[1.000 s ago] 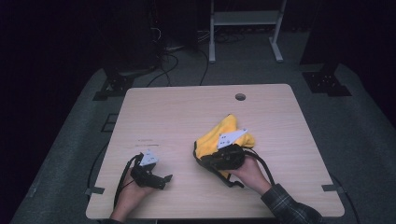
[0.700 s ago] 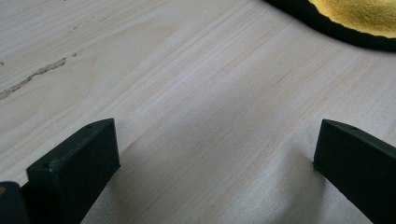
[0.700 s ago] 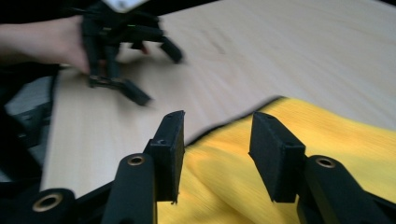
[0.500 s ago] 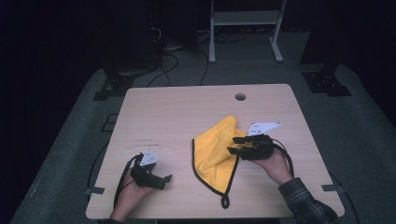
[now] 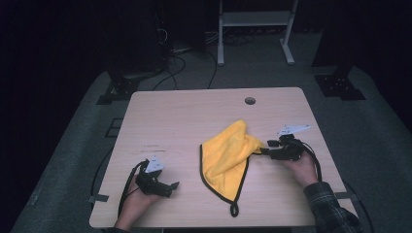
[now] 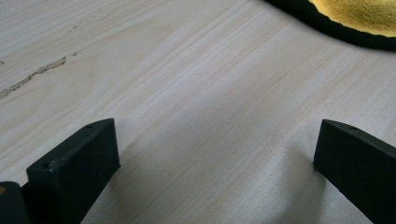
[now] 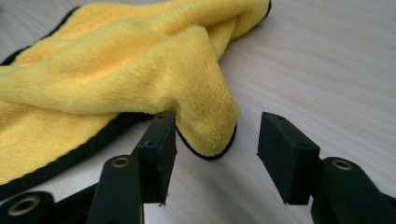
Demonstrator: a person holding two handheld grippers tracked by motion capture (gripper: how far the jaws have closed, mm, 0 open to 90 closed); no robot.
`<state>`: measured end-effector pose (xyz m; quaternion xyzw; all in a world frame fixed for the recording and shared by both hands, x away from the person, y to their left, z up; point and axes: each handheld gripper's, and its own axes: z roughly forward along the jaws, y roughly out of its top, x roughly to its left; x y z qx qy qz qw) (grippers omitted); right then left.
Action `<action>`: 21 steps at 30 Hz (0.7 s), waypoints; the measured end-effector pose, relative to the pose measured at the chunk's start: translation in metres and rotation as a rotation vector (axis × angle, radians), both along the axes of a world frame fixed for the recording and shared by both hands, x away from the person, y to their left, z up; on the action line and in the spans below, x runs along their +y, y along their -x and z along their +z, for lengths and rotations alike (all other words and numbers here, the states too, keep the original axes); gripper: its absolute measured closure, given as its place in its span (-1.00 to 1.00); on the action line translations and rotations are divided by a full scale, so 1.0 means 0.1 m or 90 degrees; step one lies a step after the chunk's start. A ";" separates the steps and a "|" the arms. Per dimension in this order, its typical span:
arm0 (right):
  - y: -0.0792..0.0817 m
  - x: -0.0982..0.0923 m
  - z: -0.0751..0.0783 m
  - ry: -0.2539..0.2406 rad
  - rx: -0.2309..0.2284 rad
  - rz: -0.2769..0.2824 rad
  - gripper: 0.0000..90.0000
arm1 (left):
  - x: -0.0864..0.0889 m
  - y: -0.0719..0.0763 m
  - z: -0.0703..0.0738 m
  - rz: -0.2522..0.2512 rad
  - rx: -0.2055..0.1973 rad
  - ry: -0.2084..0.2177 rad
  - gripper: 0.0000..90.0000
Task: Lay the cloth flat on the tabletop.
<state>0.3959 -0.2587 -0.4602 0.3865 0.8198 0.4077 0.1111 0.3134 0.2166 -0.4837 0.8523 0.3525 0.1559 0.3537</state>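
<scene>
A yellow cloth (image 5: 228,153) with a black hem lies spread near the table's middle, a hem loop trailing toward the front edge. My right gripper (image 5: 265,152) rests at the cloth's right corner. In the right gripper view that gripper (image 7: 215,140) is open, and the folded cloth corner (image 7: 210,126) sits between its jaws, released. My left gripper (image 5: 172,187) rests on the wood at the front left, apart from the cloth. In the left gripper view it (image 6: 215,158) is open over bare wood, with the cloth's hem (image 6: 327,28) at the far top right.
The wooden table (image 5: 184,121) has a round cable hole (image 5: 250,101) near its far edge. A white stand (image 5: 252,29) and cables lie on the floor beyond. A plaid sleeve (image 5: 330,208) comes in at the front right.
My right gripper has carried the cloth's corner out to the right, spreading the bunched cloth flat, and has opened. The left gripper has stayed put.
</scene>
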 end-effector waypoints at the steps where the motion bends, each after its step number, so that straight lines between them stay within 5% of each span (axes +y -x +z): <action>1: -0.02 0.01 -0.03 0.004 0.004 -0.001 0.04 | 0.00 0.00 0.00 0.000 0.000 0.000 -1.00; 4: -0.08 0.03 -0.09 0.001 0.015 0.002 0.18 | 0.00 0.00 0.00 0.000 0.000 0.000 -1.00; 9: -0.13 0.05 -0.09 -0.021 0.022 0.017 0.78 | 0.00 0.00 0.00 0.000 0.000 0.000 -1.00; 18: 0.03 0.21 0.37 -0.059 -0.048 0.048 0.85 | -0.02 0.00 0.03 -0.007 0.008 -0.007 -0.99; 21: 0.08 0.34 0.46 -0.071 -0.058 0.072 0.85 | -0.07 0.03 0.07 -0.018 -0.001 0.015 -0.99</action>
